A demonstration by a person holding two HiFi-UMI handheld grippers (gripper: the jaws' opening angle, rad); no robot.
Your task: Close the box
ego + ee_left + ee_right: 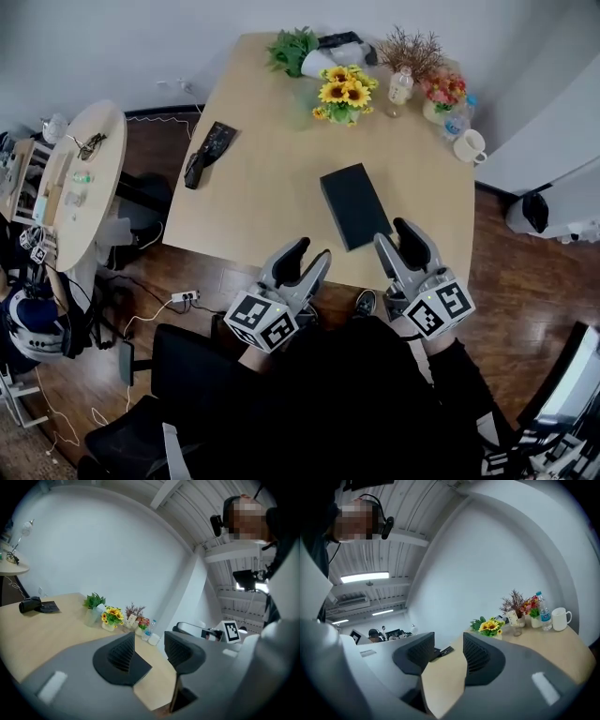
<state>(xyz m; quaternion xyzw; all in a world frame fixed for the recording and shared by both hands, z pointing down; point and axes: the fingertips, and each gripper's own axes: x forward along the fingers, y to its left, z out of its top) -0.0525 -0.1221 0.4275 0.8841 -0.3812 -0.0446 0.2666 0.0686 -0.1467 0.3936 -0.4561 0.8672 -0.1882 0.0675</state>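
Between the two dark ribbed pads of our right gripper (pixel 401 242) nothing is sitting. We are holding its jaws spread wide, and through the gap its own view is showing only bare tabletop running away toward the far end. Our left gripper (pixel 305 260) is doing the same, jaws parted and empty, pointing out roughly level over the near edge of the table (pixel 262 187). Both are hovering at that near edge, close to our body, and neither one is touching anything.

Just beyond the tips, the box (pixel 354 204) is lying flat on the wood. It is a slim black rectangle set at a slant, with its near end close to the table's front edge and just beside the right gripper's inner jaw. From above its top is looking flush and level, so we are judging the lid to be down, or all but down. Whether a last edge is sitting unseated, we cannot make out from here.

We are expecting it to handle as a stiff, light carton with a smooth matte skin, likely to skate on the wood if pushed sideways. So we are thinking of pressing straight down on the lid's flat top near its long edges, with the other gripper bracing a side wall, rather than pinching the thin shell.

Farther out, sunflowers (pixel 342 91), a small bottle (pixel 400 87) and a white mug (pixel 469 145) are standing well clear at the far end.
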